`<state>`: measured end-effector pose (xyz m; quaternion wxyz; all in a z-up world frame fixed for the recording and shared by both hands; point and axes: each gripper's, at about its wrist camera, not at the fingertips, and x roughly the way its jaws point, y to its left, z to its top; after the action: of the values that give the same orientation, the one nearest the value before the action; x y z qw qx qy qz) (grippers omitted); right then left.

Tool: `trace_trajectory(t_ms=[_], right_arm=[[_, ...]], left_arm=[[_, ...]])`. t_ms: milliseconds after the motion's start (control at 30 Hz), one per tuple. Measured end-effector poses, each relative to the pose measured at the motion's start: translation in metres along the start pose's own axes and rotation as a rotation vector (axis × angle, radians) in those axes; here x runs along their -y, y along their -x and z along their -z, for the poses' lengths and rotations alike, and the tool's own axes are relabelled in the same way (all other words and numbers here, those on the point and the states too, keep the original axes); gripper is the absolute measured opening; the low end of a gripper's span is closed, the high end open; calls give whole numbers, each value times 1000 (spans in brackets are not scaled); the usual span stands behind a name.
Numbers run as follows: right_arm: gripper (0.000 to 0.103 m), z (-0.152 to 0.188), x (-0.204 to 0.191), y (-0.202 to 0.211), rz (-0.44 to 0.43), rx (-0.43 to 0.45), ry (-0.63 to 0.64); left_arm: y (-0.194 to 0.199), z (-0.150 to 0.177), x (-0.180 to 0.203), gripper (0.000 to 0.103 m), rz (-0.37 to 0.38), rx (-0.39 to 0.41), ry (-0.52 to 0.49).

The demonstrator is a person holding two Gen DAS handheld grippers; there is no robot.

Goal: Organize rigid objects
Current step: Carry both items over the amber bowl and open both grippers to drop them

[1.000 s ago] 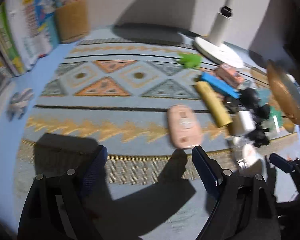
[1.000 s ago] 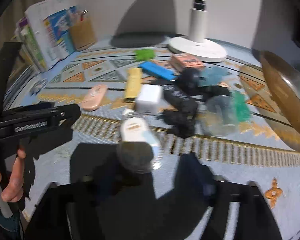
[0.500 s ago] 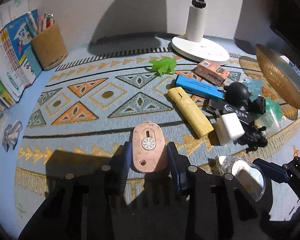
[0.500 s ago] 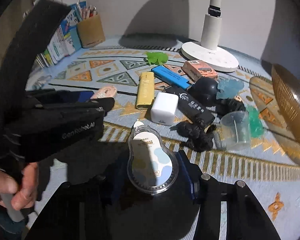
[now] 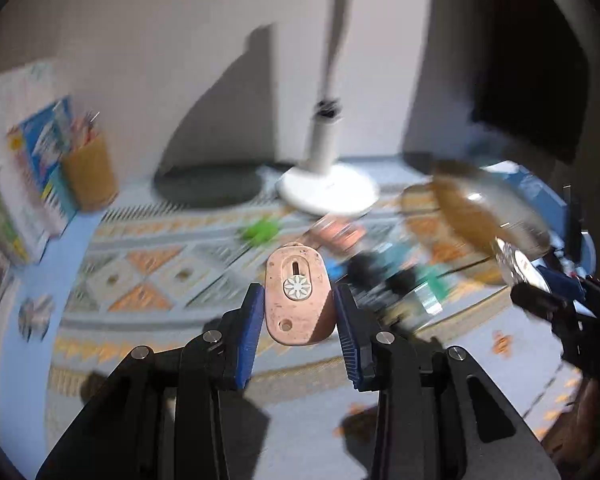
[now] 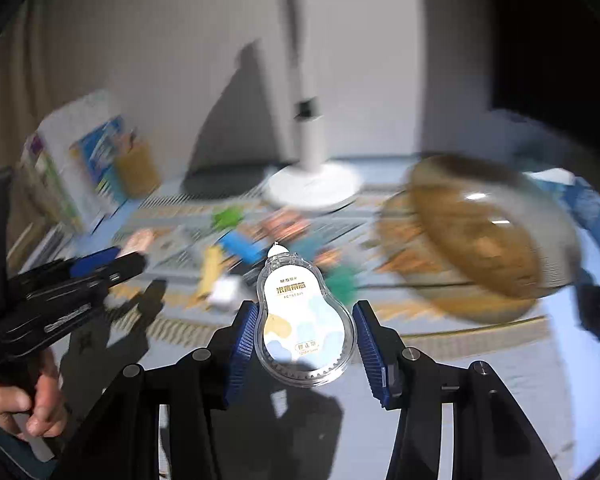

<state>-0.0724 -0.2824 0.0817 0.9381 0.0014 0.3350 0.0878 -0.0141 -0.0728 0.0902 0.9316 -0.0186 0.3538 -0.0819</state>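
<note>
My left gripper (image 5: 298, 320) is shut on a pink oval case with a white flower button (image 5: 298, 292) and holds it above the patterned mat. My right gripper (image 6: 305, 336) is shut on a clear pear-shaped correction tape (image 6: 303, 320) and holds it in the air too. The right gripper also shows at the right edge of the left wrist view (image 5: 555, 300), and the left gripper at the left of the right wrist view (image 6: 100, 268). An amber glass bowl (image 6: 479, 232) stands tilted at the right. Several small objects lie blurred on the mat (image 6: 228, 264).
A white lamp base (image 5: 327, 192) stands at the back of the patterned mat (image 5: 148, 280). A brown pen cup (image 5: 90, 172) and books (image 5: 24, 184) stand at the back left. A green toy (image 5: 260, 230) lies near the lamp.
Both grippers have lifted off the mat with their objects, the pink case and the correction tape, and swung toward the bowl side. The background is now blurred by motion.
</note>
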Motion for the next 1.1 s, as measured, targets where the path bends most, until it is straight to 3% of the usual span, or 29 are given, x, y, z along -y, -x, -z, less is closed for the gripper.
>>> trace_trajectory(t_ms=[133,233,333,400,600,867,1100], right_arm=[[48,-28,60,25,127,67,-76],[48,-44,108,34,220,90,-143],[48,-56,148,29,284,60,-174],[48,-60,163,15,270,6,-175],[48,-52,183,-41,222,-190,-121],[48,-42,189,-72,213,-292,-88],[48,-42,189,-81,214,-311,-80]], left_arm=[[-2,-39,54,33,98,39,-78],[-17,-72,105,33,231,43,-125],[-43,-92,148,33,319,7,-161],[-67,-96,172,33,356,-37,-172],[-137,-80,215,33,352,-174,-246],[-174,-61,231,33,339,-261,-275],[-186,-59,232,34,331,-282,-283]])
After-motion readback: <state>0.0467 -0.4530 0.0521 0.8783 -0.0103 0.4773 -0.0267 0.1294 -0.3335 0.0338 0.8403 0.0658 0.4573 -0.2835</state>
